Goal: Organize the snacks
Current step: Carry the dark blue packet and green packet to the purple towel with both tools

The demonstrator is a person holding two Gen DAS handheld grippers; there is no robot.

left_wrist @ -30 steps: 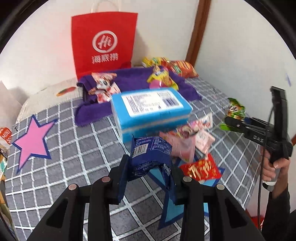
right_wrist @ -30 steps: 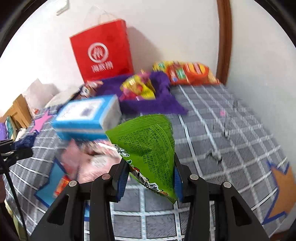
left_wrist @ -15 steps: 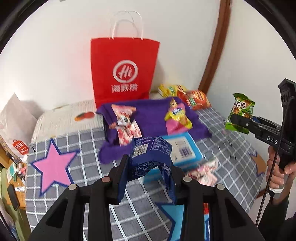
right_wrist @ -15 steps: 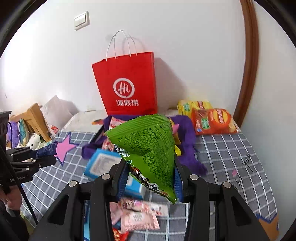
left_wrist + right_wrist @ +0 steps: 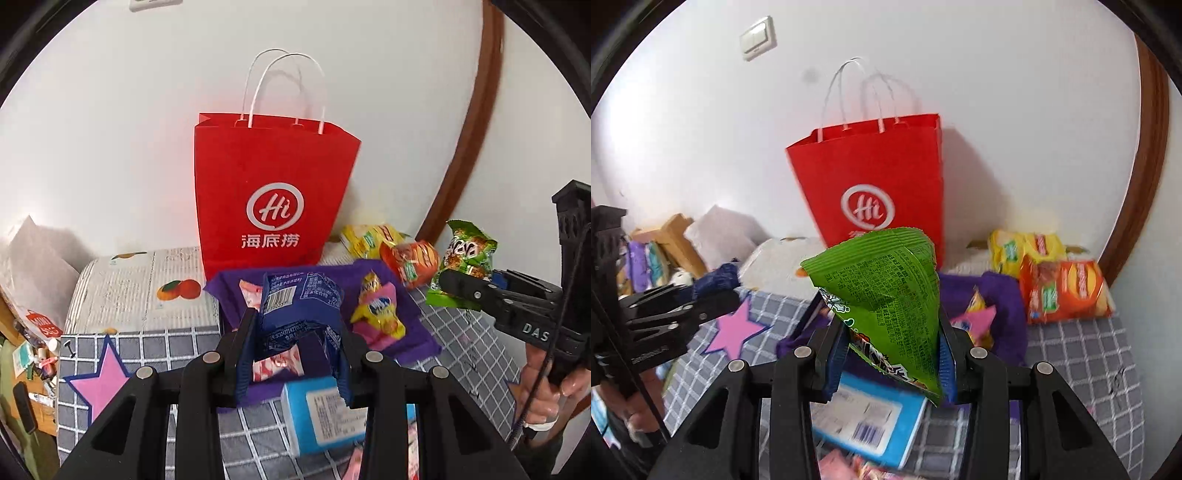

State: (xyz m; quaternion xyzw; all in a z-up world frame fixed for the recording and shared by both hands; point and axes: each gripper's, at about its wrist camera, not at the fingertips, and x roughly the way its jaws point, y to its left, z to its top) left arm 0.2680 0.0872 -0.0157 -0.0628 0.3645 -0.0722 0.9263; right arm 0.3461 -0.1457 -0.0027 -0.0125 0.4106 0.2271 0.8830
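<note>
My left gripper (image 5: pixel 295 354) is shut on a dark blue snack packet (image 5: pixel 299 306), held in the air in front of the red paper bag (image 5: pixel 273 195). My right gripper (image 5: pixel 892 354) is shut on a green snack packet (image 5: pixel 886 291), also lifted, facing the same red paper bag (image 5: pixel 875 184). From the left wrist view the right gripper (image 5: pixel 461 286) shows at the right with the green packet (image 5: pixel 467 254). The right wrist view has the left gripper (image 5: pixel 716 291) at the left with the blue packet (image 5: pixel 718 278).
The bag stands against the white wall on a grey checked bedspread (image 5: pixel 147 354). In front of it lies a purple cloth (image 5: pixel 406 321) with small snacks, and a blue box (image 5: pixel 325 413) nearer me. Orange and yellow chip bags (image 5: pixel 1060 288) lie at the right. Clutter lines the left edge.
Both grippers have risen and moved toward the red bag with their packets still held. The bag now fills the middle of both views; the blue box has dropped low.
</note>
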